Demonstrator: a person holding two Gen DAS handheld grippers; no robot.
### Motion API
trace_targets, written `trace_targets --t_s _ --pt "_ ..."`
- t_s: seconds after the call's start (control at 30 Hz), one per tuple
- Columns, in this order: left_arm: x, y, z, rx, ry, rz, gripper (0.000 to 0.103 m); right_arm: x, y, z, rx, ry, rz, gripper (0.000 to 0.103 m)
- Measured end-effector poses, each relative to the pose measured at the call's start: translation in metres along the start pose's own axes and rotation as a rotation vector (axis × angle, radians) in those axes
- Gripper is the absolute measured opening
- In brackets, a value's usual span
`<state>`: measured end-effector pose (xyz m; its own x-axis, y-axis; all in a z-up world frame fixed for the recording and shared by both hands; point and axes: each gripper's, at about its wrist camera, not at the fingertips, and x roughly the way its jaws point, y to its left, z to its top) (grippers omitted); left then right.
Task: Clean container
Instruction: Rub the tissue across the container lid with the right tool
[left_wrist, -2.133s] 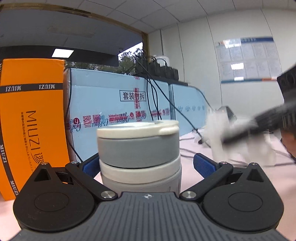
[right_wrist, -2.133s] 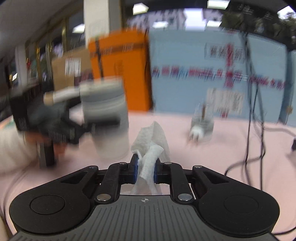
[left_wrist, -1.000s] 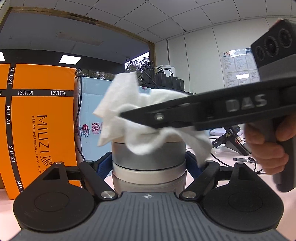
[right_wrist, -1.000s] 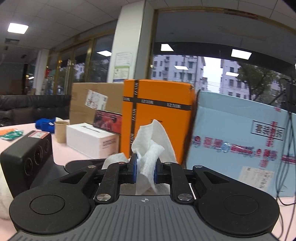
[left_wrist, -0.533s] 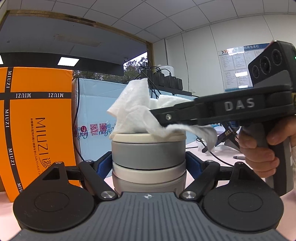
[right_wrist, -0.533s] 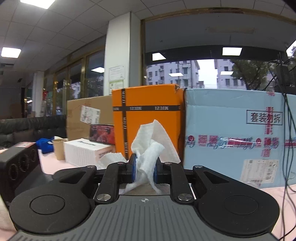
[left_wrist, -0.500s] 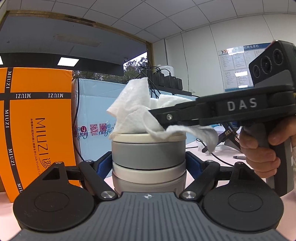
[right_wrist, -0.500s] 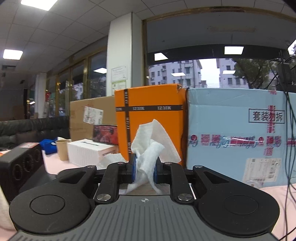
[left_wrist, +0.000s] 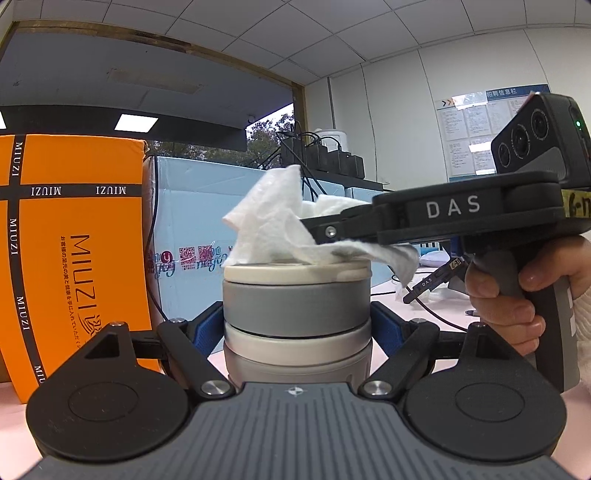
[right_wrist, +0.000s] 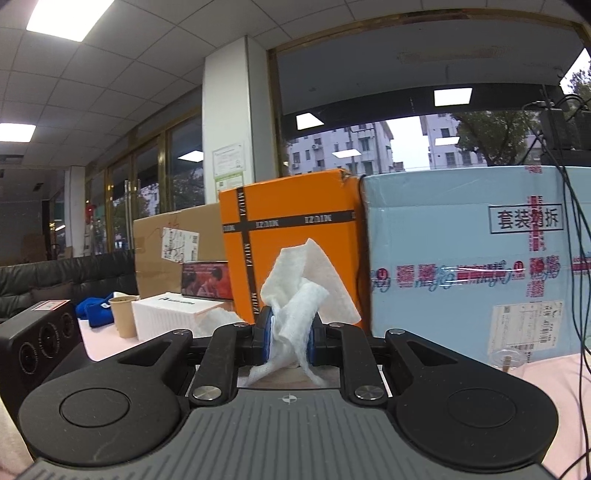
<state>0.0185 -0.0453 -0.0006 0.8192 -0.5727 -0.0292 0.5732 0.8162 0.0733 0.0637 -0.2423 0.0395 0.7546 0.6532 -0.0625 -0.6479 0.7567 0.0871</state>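
Partly hidden container (left_wrist: 296, 306) (base unseen), tissue (left_wrist: 273, 225) atop

Behind your work you see an orange box (right_wrist: 291, 236) beside a pale blue carton (right_wrist: 461, 258), and a paper cup (right_wrist: 123, 316) further left.

My right gripper (right_wrist: 290, 334) pinches a white tissue (right_wrist: 303, 291) tightly between its blue pads. Behind it stand an orange box (right_wrist: 288, 221) and a light blue box (right_wrist: 461, 258).

The container (left_wrist: 296, 314) is round and grey with cream-white bands and a cream lid, standing upright between two blue pads. A crumpled white paper towel (left_wrist: 275, 225) rests on its lid, partly hanging over the right edge.
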Motion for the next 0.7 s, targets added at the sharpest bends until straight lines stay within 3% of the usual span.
trace_targets --t_s 0.27,0.53,0.7 --pt "0.000 0.001 0.000 -0.006 0.000 0.001 0.080 -0.006 0.003 -0.001 -0.010 0.008 0.071 0.016" --pt "-0.002 0.001 0.000 -0.008 -0.001 -0.001 0.080 -0.002 0.005 -0.002 -0.040 0.007 0.010 0.016" --pt "-0.002 0.001 0.000 -0.009 0.000 0.000 0.080 -0.008 0.001 0.001 -0.051 0.024 0.050 0.016"
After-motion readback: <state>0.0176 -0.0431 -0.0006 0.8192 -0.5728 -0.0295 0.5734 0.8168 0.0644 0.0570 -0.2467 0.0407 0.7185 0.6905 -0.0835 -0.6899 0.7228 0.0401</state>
